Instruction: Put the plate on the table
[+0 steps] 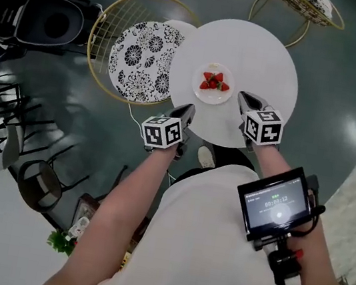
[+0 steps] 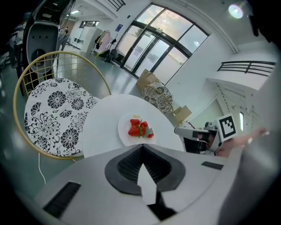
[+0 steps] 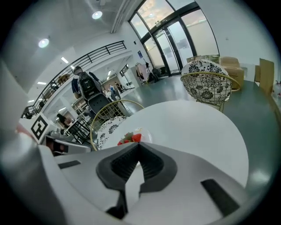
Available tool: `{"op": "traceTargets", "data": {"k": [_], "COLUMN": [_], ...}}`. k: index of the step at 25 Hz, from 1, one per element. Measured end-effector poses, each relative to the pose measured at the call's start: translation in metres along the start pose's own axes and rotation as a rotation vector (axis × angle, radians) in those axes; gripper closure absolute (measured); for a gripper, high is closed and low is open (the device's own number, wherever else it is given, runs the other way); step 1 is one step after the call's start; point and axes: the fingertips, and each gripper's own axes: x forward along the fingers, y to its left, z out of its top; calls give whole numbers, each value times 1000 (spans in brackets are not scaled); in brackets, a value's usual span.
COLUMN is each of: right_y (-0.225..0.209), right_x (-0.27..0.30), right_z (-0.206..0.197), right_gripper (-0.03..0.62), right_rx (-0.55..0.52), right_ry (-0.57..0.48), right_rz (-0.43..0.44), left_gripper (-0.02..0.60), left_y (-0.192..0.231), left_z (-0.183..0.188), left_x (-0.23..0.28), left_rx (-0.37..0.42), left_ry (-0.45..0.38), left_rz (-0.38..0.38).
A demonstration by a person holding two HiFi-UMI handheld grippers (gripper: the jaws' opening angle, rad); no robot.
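— What's around you?
— A glossy dark floor [image 1: 335, 90] below me. A gold wire chair [image 1: 142, 51] with a floral cushion on my left, a second chair [image 3: 206, 81] farther off.
— Light?
— Tall glazed doors [image 2: 149, 44], white walls, ceiling spotlights [image 3: 96, 15].

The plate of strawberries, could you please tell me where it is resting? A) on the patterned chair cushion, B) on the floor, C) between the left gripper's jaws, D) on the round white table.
D: the plate sits flat on the white table, near its middle.
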Motion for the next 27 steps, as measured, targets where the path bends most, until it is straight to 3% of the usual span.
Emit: {"op": "traceTargets", "data": {"k": [9, 14, 18, 22, 27], "right_y": [68, 102, 126, 150, 187], "right_x": [-79, -114, -142, -161, -179], "right_z": [-38, -48, -47, -54, -89], "right_gripper": [589, 589, 589, 589, 589], "right_rx": [36, -24, -63, -100, -95], "right_ry": [-62, -70, -105, -123, -130], "right_rz": [51, 107, 158, 196, 221], "left_gripper": [577, 577, 577, 577, 577], "left_y": [-29, -57, -84, -101, -93], "left_z": [-46, -55, -63, -75, -115], "left_x": [-81, -119, -140, -163, -200], "left_rx": [102, 108, 168, 231, 234], "left_ry": [-98, -197, -260, -291, -302], "left_rz": [-36, -95, -119, -152, -152]}}
